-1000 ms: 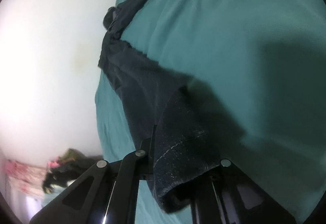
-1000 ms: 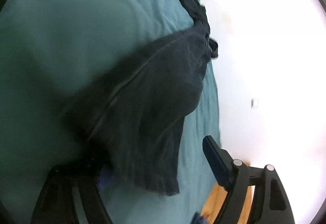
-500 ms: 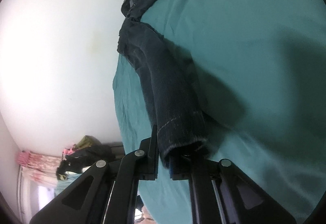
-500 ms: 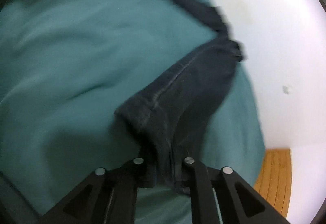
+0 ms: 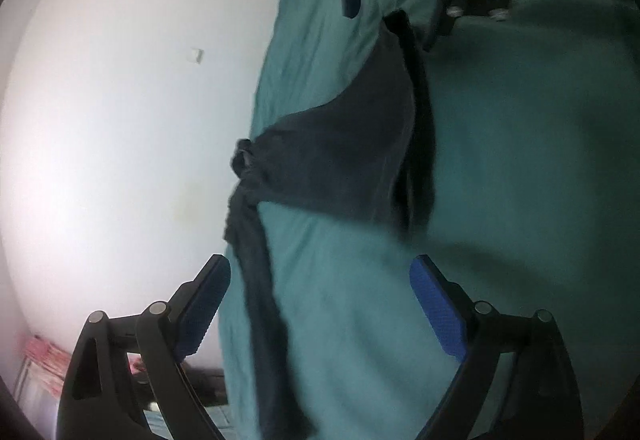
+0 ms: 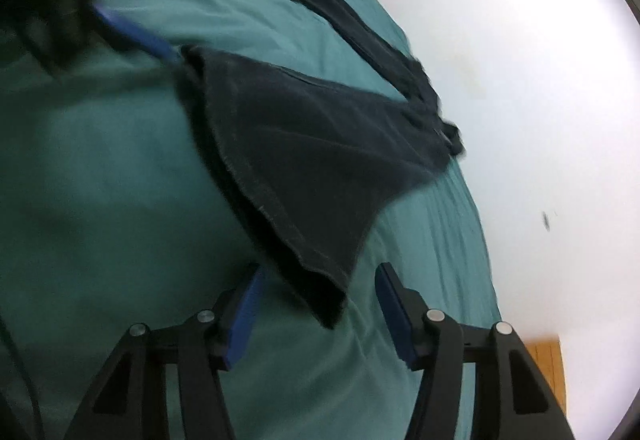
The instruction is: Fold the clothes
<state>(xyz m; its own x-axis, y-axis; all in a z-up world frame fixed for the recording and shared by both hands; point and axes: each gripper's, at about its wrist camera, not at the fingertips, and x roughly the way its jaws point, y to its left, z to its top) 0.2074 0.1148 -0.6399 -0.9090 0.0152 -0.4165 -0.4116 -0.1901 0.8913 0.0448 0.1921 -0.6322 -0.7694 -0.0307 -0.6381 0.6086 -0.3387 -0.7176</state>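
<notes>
A: Dark trousers [image 6: 320, 160] lie on the green sheet [image 6: 100, 180], 1 leg folded over. Left gripper [image 5: 320, 304] opening wide, empty.

B: Right gripper [image 6: 320, 304] opening too; hem between its pads, untouched. Risk: a jaw snags the hem, undoing the fold.

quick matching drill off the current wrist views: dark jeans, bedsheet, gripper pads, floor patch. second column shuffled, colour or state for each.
Things:
1. dark jeans
2. bedsheet
3. pads
4. floor patch

Descriptions:
A. blue, ribbed
B. teal, lies under the garment
C. orange-brown wood
D. navy, one leg folded across, stitched hem toward the right gripper

Pairs: 1-D, 2-B, 3-A, 4-C
</notes>
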